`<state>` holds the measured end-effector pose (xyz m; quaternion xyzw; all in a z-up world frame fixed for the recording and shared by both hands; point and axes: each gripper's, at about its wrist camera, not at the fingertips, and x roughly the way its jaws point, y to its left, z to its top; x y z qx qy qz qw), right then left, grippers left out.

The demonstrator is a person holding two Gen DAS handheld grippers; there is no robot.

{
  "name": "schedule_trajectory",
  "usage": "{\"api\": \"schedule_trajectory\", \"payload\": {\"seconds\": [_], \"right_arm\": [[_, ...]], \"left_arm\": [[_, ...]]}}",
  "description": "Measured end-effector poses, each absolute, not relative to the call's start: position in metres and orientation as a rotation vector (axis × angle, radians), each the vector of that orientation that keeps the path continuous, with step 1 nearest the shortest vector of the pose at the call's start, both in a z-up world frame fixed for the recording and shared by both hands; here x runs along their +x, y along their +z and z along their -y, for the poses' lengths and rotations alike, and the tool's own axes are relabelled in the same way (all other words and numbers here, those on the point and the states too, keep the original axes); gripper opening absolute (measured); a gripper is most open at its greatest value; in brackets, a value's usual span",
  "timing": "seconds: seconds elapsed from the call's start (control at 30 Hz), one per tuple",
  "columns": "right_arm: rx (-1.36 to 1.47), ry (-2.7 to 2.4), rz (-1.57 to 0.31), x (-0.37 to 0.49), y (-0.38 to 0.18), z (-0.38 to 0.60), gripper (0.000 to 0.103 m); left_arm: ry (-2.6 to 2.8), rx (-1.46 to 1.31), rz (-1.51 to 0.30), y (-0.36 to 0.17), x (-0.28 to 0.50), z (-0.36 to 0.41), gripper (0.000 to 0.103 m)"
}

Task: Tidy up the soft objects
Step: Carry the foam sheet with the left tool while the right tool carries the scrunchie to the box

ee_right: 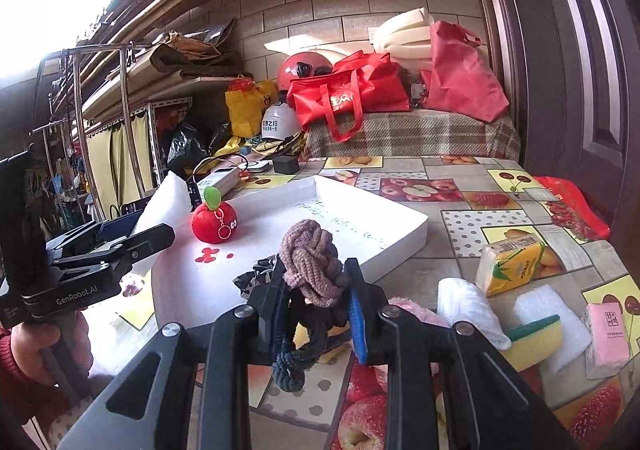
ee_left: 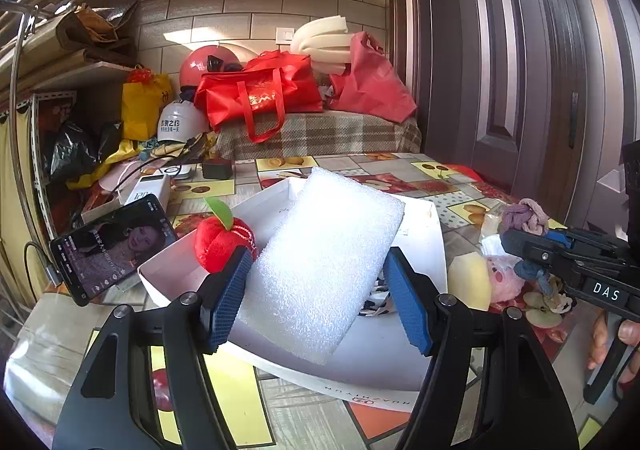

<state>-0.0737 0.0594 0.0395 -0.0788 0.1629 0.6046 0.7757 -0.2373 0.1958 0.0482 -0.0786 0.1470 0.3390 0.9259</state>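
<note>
Clamped in the right hand-held gripper [ee_right: 316,302] is a knotted rope bundle [ee_right: 310,264], hanging just short of the white tray [ee_right: 400,234]. Left hand-held gripper [ee_left: 316,290] squeezes a foam sheet [ee_left: 324,254] over that tray, where 1 plush apple [ee_right: 214,223] sits. Sponge [ee_right: 532,342], tissue packs [ee_right: 510,264] and more wait on the counter [ee_right: 460,189], so plenty remains.

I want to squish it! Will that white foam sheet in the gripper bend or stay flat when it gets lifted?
The white foam sheet probably stays fairly flat: it juts out unsupported from the left gripper without drooping. It looks airy and bubbly, so likely very light. Squeezed hard, it would probably dent or fold.
</note>
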Motion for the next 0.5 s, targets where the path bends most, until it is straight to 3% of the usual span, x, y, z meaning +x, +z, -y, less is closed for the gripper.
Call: {"api": "schedule_trajectory", "payload": {"seconds": [0.5], "right_arm": [[-0.201, 1.305, -0.359, -0.085, 0.035, -0.107, 0.027]], "left_arm": [[0.753, -0.190, -0.302, 0.046, -0.225, -0.229, 0.069]]}}
